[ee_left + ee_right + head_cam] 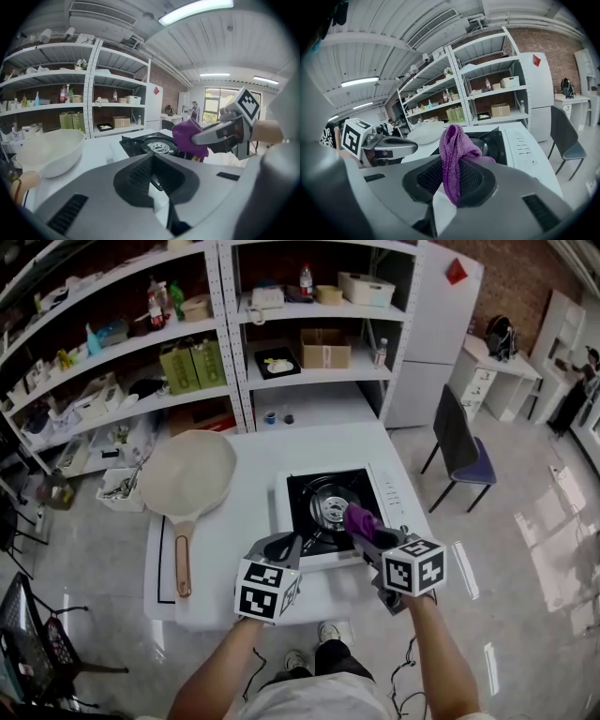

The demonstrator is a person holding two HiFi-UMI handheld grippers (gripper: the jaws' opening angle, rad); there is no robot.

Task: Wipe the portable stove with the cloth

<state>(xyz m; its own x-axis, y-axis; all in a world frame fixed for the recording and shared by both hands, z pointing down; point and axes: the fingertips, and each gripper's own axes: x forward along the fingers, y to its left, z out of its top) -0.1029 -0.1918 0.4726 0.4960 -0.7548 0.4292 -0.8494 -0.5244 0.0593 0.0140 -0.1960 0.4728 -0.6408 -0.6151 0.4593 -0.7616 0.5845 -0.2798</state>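
Head view | right gripper (pixel 367 538) pinches cloth (pixel 357 518) over stove (pixel 319 495) near-right corner, burner just far-left | left gripper (pixel 284 551) jaws together, empty

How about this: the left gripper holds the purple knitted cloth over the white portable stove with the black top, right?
Not quite. The purple knitted cloth is pinched in the right gripper, not the left; the right gripper view shows it between that gripper's jaws. The left gripper holds nothing. The cloth is indeed over the white portable stove with the black top.
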